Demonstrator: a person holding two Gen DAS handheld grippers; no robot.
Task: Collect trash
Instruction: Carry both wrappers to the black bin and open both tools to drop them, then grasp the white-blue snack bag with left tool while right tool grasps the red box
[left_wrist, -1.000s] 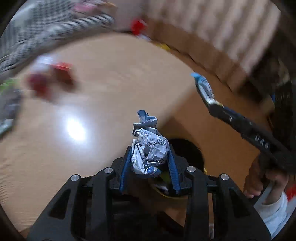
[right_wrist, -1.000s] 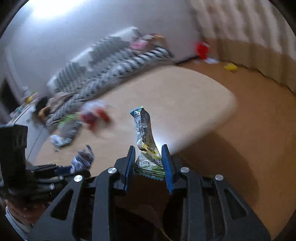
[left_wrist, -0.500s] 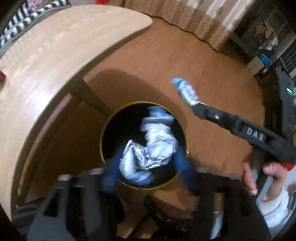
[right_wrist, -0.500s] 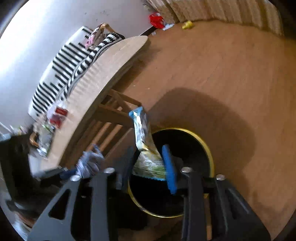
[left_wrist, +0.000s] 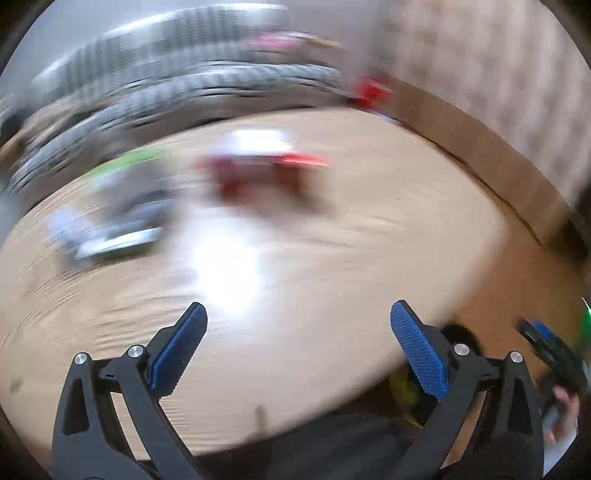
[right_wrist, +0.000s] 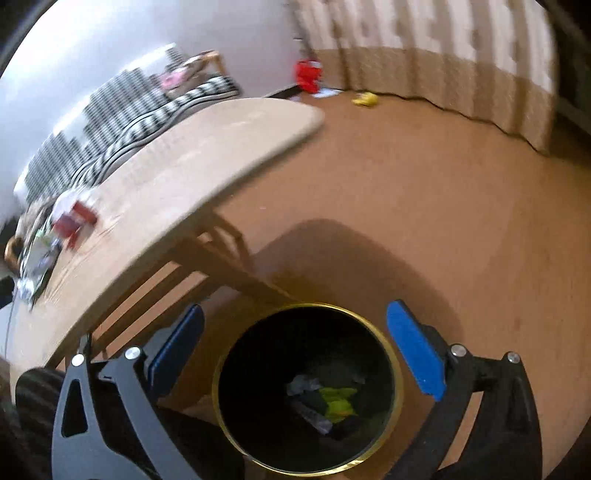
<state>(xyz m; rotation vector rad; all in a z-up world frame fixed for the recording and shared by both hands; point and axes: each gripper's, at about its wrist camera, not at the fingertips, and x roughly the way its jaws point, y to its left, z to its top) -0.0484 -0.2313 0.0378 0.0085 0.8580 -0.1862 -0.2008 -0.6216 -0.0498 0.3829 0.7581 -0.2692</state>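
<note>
The right claw (right_wrist: 295, 347) hung with its two blue pads spread wide, having just been opening, and nothing sat between them. Directly below it stood one round black bin (right_wrist: 394, 373) with a gold rim, on the floor just off the table's near edge. At the bottom of the bin lay the dropped trash: one yellow-green wrapper (right_wrist: 338, 400) and at least one grey crumpled wrapper (right_wrist: 303, 384) beside it; no print on either could be read.

The left claw (left_wrist: 297, 345) was also spread wide after opening, empty, over the near part of the wooden table (left_wrist: 332, 258). That view was heavily smeared by motion. At its right edge, the other gripper's blue tip and a person's fingers (left_wrist: 563, 400) showed.

Farther along the table, toward its far left end, a cluster of leftover litter remained: two red packets (right_wrist: 74, 219) close together, and next to them a pile of silver-and-green wrappers (right_wrist: 40, 258), too blurred to count or read.

Beyond the table stood a black-and-white striped sofa (right_wrist: 122, 122). On the floor near the curtain (right_wrist: 443, 66) lay one red object (right_wrist: 308, 75) and one small yellow object (right_wrist: 365, 99).
</note>
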